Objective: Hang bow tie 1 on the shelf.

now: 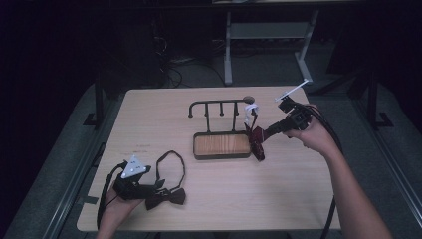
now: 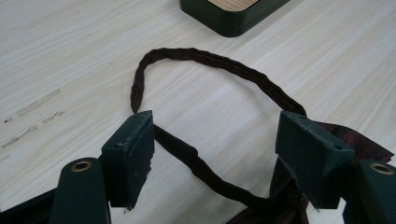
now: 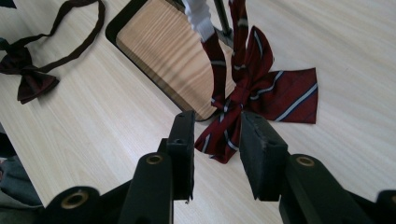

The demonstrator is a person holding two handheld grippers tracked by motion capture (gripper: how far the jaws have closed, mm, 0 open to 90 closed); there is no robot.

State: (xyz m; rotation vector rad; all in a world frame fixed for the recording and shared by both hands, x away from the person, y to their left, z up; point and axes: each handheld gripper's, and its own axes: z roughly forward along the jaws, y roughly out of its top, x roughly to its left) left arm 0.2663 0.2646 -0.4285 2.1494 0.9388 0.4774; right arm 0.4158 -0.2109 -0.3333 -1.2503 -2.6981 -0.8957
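A dark brown bow tie lies on the table at the front left, its strap looped toward the rack. My left gripper rests low beside it with jaws open wide; the strap runs across the table between them, and the bow's fabric sits by the right jaw. A red striped bow tie hangs by a white band from the right end of a black hook rack. My right gripper points at it from the right, open, pads just short of the striped bow.
The rack stands on a black tray base with a wooden inlay, near the table's middle. A round cable hole sits behind it. Table edges are close to the left gripper; a metal desk frame stands on the dark floor beyond.
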